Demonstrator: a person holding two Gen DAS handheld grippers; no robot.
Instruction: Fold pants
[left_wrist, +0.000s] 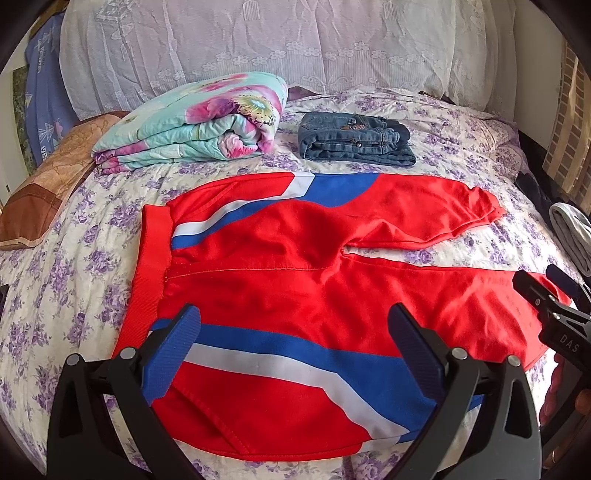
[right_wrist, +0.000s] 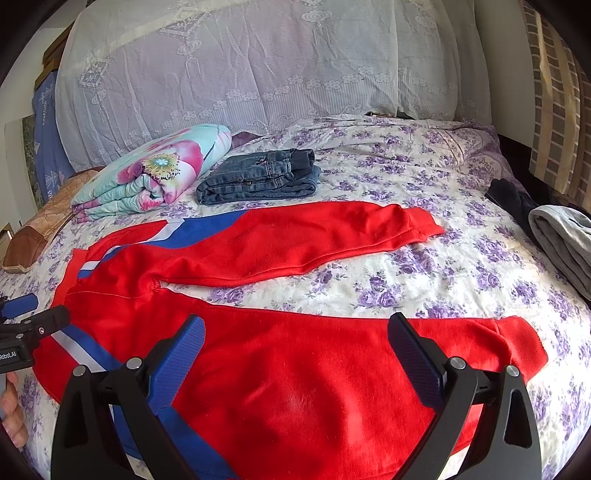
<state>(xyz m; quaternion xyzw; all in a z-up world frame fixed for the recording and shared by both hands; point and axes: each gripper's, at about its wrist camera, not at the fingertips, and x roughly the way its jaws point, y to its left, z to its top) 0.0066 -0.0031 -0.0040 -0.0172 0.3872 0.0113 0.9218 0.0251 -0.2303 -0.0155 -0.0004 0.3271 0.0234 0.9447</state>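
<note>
Left gripper (left_wrist: 293, 345) and right gripper (right_wrist: 295, 354) both hover level, jaws spread wide.

- Red pants (left_wrist: 295, 280) lie spread flat on the floral bedsheet (left_wrist: 74, 266) — waistband to the left, legs apart.
- Left gripper (left_wrist: 295, 354) hovers over the near leg, jaws wide.
- Right gripper (left_wrist: 554, 295) pokes in at the right edge.
- Folded jeans (left_wrist: 354, 140) and a folded quilt (left_wrist: 192, 122) sit behind.

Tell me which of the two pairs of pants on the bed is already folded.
The blue jeans, a compact folded stack beside the rolled floral quilt. The red pants lie spread flat, legs apart, under both open grippers.
</note>
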